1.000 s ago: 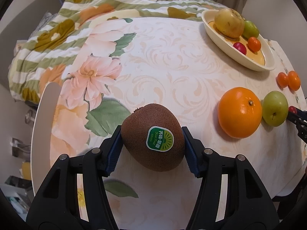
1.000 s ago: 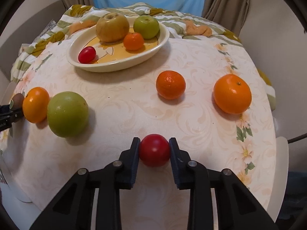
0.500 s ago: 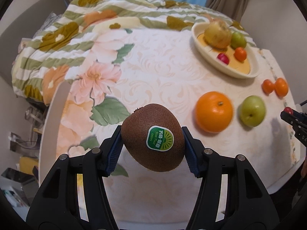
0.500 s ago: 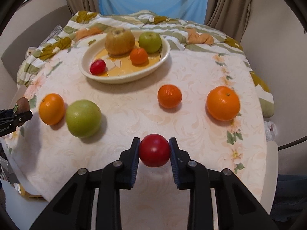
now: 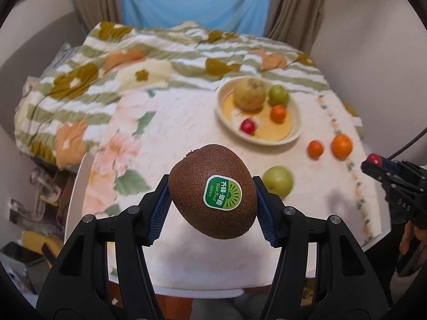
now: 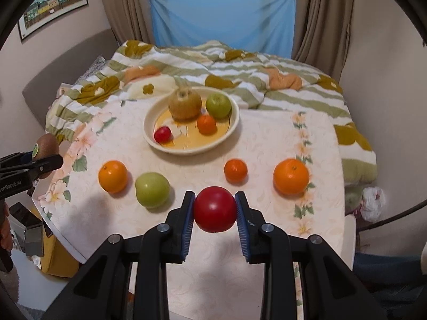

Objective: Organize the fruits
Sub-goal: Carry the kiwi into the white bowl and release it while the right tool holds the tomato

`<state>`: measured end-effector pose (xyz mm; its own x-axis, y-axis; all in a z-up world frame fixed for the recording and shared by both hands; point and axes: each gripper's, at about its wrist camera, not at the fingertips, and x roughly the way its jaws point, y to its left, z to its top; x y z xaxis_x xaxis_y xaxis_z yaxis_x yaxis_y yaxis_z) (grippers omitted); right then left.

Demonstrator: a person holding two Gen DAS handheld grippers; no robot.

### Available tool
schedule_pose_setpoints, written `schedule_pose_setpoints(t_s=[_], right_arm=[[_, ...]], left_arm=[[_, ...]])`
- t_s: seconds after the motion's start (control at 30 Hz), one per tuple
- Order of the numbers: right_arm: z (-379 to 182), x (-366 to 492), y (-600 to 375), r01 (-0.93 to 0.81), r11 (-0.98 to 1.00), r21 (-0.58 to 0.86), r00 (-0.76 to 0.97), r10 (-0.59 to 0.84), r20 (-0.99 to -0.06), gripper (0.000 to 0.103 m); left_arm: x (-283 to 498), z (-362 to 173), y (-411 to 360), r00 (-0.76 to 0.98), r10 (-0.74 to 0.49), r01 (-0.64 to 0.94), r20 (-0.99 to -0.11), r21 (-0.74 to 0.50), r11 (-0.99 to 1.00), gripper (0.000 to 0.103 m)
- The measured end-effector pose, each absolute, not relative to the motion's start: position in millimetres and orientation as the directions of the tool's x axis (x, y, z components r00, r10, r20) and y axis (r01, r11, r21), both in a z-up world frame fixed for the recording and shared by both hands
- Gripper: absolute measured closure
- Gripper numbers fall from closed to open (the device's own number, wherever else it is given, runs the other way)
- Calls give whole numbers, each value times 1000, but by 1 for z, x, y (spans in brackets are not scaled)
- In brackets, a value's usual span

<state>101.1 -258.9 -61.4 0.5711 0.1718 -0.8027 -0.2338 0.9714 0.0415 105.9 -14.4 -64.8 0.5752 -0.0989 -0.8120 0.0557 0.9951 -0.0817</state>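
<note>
Above the table (image 6: 267,253), both grippers are carrying fruit clear of the cloth. Left gripper (image 5: 212,204) is clamping the kiwi (image 5: 213,194) between its blue pads, sticker facing the camera. Right gripper (image 6: 214,210) is pinching the red fruit (image 6: 214,209) tight across its middle.

Step in hand, as I'm judging it: both loads are heading for the plate (image 6: 232,133) at the far side. Doing it well is meaning: keeping both grips closed until each fruit is low over a bare patch of the plate, staggering the two arrivals so the grippers are not crowding each other, and lowering rather than dropping, since round fruit is likely rolling. The front rim near the small red fruit (image 6: 162,134) is looking free.

Count, right wrist view:
- plate: one, holding four pieces — one brownish pear-like fruit (image 6: 184,105), one green apple (image 6: 218,106), one small orange (image 6: 206,124), one small red fruit.
- loose on the cloth: three oranges (image 6: 113,176) (image 6: 235,171) (image 6: 291,176) and one green apple (image 6: 152,189).
- held: one kiwi, one red fruit.
</note>
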Motion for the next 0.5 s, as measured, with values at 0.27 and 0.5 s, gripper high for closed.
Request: schedule_pose_setpoints(t_s=[0.27,0.5], right_arm=[[-41,114,-270,-214,976,44,605,168,-779,75],[-34,141,-274,-171,984,46,622,144,-770,75]], left_arm=[[140,-52,-52,581,-180,154,-794,-110,982,37],[185,-58,-76,553,-240,236,-798,-126,964,37]])
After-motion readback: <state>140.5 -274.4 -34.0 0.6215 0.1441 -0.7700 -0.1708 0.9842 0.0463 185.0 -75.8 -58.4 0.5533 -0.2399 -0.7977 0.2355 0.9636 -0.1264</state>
